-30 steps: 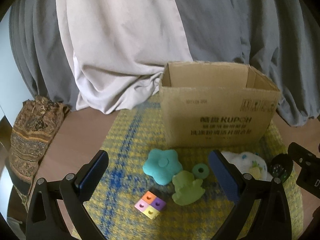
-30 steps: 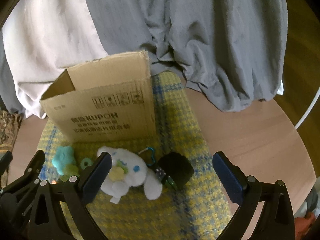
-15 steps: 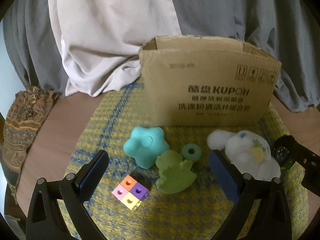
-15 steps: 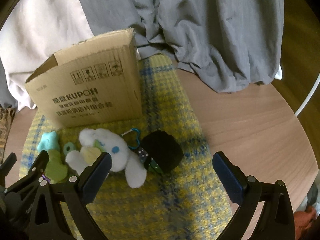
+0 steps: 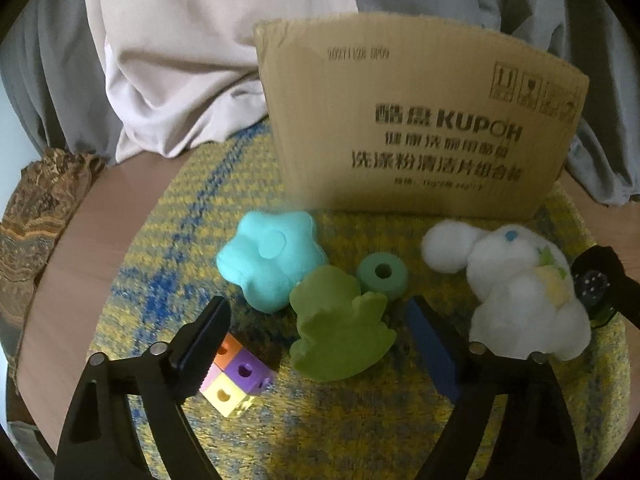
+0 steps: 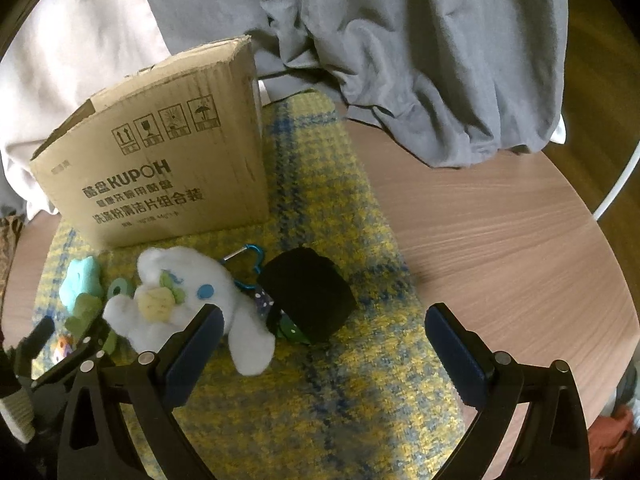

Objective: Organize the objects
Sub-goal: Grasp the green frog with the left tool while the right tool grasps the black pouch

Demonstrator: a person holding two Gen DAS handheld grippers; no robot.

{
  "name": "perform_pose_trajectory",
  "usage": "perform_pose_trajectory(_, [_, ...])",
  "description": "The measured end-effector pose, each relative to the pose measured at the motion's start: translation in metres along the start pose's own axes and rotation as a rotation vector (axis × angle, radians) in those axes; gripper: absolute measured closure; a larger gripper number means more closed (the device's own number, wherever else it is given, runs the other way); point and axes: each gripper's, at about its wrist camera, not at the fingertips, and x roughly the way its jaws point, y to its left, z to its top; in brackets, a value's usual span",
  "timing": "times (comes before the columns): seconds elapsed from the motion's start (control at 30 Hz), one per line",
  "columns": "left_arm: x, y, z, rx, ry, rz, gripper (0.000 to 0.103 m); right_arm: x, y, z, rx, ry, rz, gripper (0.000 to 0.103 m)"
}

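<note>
- A cardboard box (image 5: 420, 128) with dark printed lettering and handling symbols stands upright on a yellow-and-blue woven mat (image 5: 168, 216), at about 12 o'clock from the toys. From the right wrist view its top looks open, but I cannot see what it holds.
- Just in front of the box lies a turquoise flower-shaped soft toy (image 5: 272, 258), puffy, with a round button at its centre.
- At its 4 o'clock, touching it, is a light green soft toy (image 5: 340, 332) with lobed edges; its exact figure is hard to read.
- A small teal ring (image 5: 383, 274) with a centre hole sits at the green toy's 1 o'clock, just beside it.
- A cube of coloured blocks (image 5: 236, 376), orange, purple, pink and yellow, each with a hole, lies at the green toy's 8 o'clock.
- A white plush animal (image 6: 188, 300) with blue eyes and a yellow-green patch lies at 3 o'clock of the ring.
- A blue carabiner (image 6: 250, 254) and a black roll (image 6: 306, 294) lie at the plush's 3 o'clock, with a dotted item between them.
- The left gripper (image 5: 320, 340) has just been narrowing its jaws; they stand partly apart around the green toy, not pressing on it. One finger overlaps the cube.
- The right gripper (image 6: 320, 340) stands wide with nothing gripped, low over the mat in front of the black roll.
- The mat lies on a wooden table (image 6: 500, 240); grey and pale cloth (image 6: 400, 60) hangs behind.
</note>
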Motion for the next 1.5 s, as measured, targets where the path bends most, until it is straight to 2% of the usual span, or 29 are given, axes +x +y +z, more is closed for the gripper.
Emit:
perform_pose_trajectory(0.2, [0.011,-0.002,-0.001,-0.008,0.036,-0.023,0.028,0.008,-0.002,0.002,0.002,0.014,0.005,0.002])
perform_pose_trajectory(0.3, [0.01,-0.006,-0.001,0.002,0.035,-0.033,0.037,0.013,-0.005,0.003,0.01,0.024,0.013,0.002])
perform_pose_trajectory(0.37, [0.01,-0.008,0.0,0.006,0.037,-0.047,0.047,0.019,-0.008,0.004,0.022,0.035,0.022,0.002])
perform_pose_trajectory(0.47, [0.008,-0.01,0.0,0.013,0.03,-0.043,0.053,0.023,-0.013,0.005,0.037,0.041,0.024,0.002])
perform_pose_trajectory(0.73, [0.001,-0.002,-0.002,-0.011,0.023,-0.046,0.054,0.026,-0.005,0.005,0.013,0.047,0.042,0.002])
perform_pose_trajectory(1.03, [-0.007,-0.001,-0.002,-0.009,0.008,-0.032,0.054,0.055,-0.004,0.008,0.015,0.099,0.03,0.005])
perform_pose_trajectory(1.17, [-0.011,-0.003,-0.002,-0.009,0.002,-0.03,0.054,0.062,-0.008,0.008,0.029,0.106,0.067,0.015])
perform_pose_trajectory(1.23, [-0.014,-0.004,-0.002,-0.009,0.001,-0.031,0.054,0.063,-0.008,0.007,0.029,0.111,0.084,0.024])
perform_pose_trajectory(1.3, [-0.015,-0.004,-0.002,-0.01,0.0,-0.031,0.054,0.062,-0.007,0.007,0.022,0.111,0.1,0.037])
perform_pose_trajectory(1.37, [-0.016,-0.003,-0.001,-0.011,-0.004,-0.03,0.054,0.058,-0.006,0.006,0.017,0.098,0.094,0.04])
perform_pose_trajectory(1.5, [-0.02,-0.001,0.0,-0.01,-0.012,-0.028,0.054,0.055,-0.008,0.004,0.027,0.088,0.104,0.041])
